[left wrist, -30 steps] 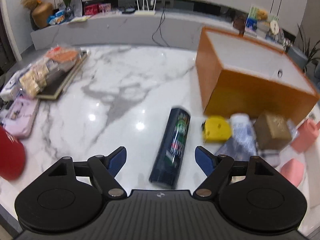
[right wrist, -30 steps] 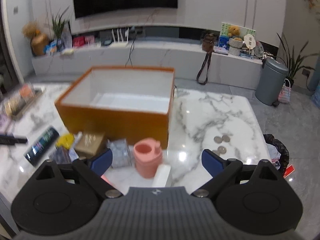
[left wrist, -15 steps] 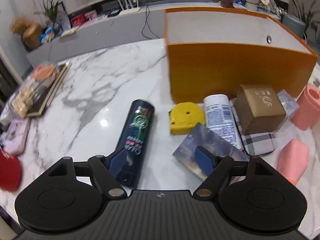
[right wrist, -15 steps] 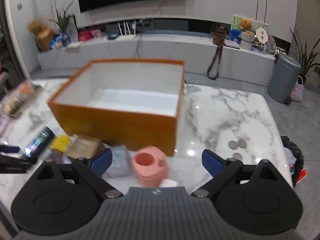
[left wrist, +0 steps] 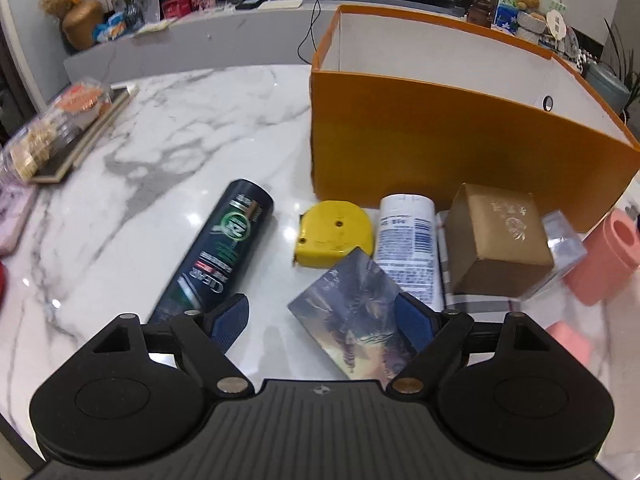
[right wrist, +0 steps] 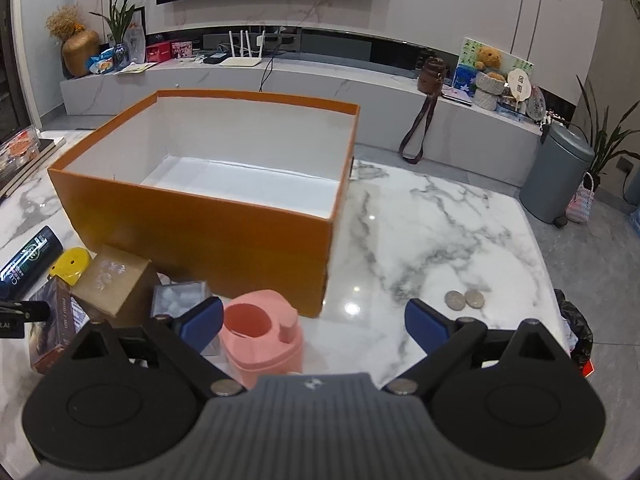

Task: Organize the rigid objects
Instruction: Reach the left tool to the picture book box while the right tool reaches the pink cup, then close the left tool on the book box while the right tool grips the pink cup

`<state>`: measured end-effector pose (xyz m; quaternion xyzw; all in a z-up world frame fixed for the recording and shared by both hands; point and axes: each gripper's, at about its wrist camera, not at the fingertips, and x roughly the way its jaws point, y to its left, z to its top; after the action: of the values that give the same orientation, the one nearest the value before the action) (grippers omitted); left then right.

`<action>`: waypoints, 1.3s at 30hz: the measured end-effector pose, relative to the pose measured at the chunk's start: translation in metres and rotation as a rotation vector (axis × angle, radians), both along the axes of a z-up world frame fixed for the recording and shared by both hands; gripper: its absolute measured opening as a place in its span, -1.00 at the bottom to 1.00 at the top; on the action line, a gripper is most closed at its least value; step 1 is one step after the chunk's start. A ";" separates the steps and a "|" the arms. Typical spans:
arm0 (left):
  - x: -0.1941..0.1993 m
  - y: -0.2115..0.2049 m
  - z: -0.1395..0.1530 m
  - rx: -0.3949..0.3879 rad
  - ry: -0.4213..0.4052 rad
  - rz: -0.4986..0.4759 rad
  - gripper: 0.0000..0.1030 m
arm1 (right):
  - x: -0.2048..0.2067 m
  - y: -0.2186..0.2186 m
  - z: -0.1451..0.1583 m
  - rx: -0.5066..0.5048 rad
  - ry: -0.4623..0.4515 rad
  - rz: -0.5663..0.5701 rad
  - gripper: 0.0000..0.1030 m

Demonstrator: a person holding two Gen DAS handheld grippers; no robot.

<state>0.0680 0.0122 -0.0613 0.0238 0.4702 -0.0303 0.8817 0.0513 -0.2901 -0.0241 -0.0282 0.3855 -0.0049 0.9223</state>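
The left gripper (left wrist: 322, 320) hangs low over the white marble tabletop (left wrist: 160, 128), jaws wide apart, with a flat card box printed in dusky purple (left wrist: 352, 320) lying between the blue pads and one corner touching the right pad. The right gripper (right wrist: 314, 320) also stands open and holds nothing; a pink plastic cup with a side handle (right wrist: 262, 338) sits just inside its left pad, at lower centre of that view.

The empty orange cardboard box with a white interior (right wrist: 208, 216) fills the middle of the right view. The loose items crowd its near wall: a dark cylindrical spray can lying down (left wrist: 218, 252), a yellow tape measure (left wrist: 334, 234), a white tube with a barcode (left wrist: 408, 240), a brown cardboard cube (left wrist: 500, 240) and a clear plastic case (left wrist: 564, 248).

The printed box lies askew to the jaws, so closing now would likely pinch a corner and spin it into the tape measure or the tube. The polished marble looks slick, which would help things skate. The cup, off-centre, may tip if nudged.

Two coins (right wrist: 464, 300) lie at right on the table; behind it are a TV wall, a long low shelf and a grey bin (right wrist: 560, 176)
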 end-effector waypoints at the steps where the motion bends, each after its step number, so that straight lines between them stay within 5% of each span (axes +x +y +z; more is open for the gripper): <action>1: 0.000 0.001 -0.001 -0.033 0.013 0.012 0.95 | 0.001 0.003 0.000 -0.003 0.000 0.003 0.86; 7: 0.004 0.010 -0.020 -0.228 0.129 0.109 0.96 | 0.009 0.019 -0.004 -0.024 0.007 0.034 0.86; 16: -0.001 -0.008 -0.028 -0.068 0.061 0.011 0.96 | 0.020 0.024 -0.019 -0.054 0.070 0.049 0.92; 19: -0.001 -0.009 -0.026 -0.033 0.090 -0.015 0.73 | 0.023 0.024 -0.029 -0.039 0.108 0.065 0.87; 26: -0.004 0.003 -0.024 -0.032 0.099 -0.032 0.42 | 0.028 0.019 -0.043 -0.042 0.142 0.093 0.54; 30: -0.007 0.005 -0.023 -0.036 0.105 -0.055 0.38 | 0.028 0.019 -0.044 -0.011 0.166 0.118 0.12; 39: -0.016 0.013 -0.012 -0.027 0.078 -0.074 0.33 | 0.025 0.011 -0.031 0.026 0.126 0.107 0.10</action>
<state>0.0524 0.0255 -0.0729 0.0280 0.5027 -0.0704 0.8611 0.0761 -0.2795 -0.0549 -0.0370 0.4408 0.0511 0.8954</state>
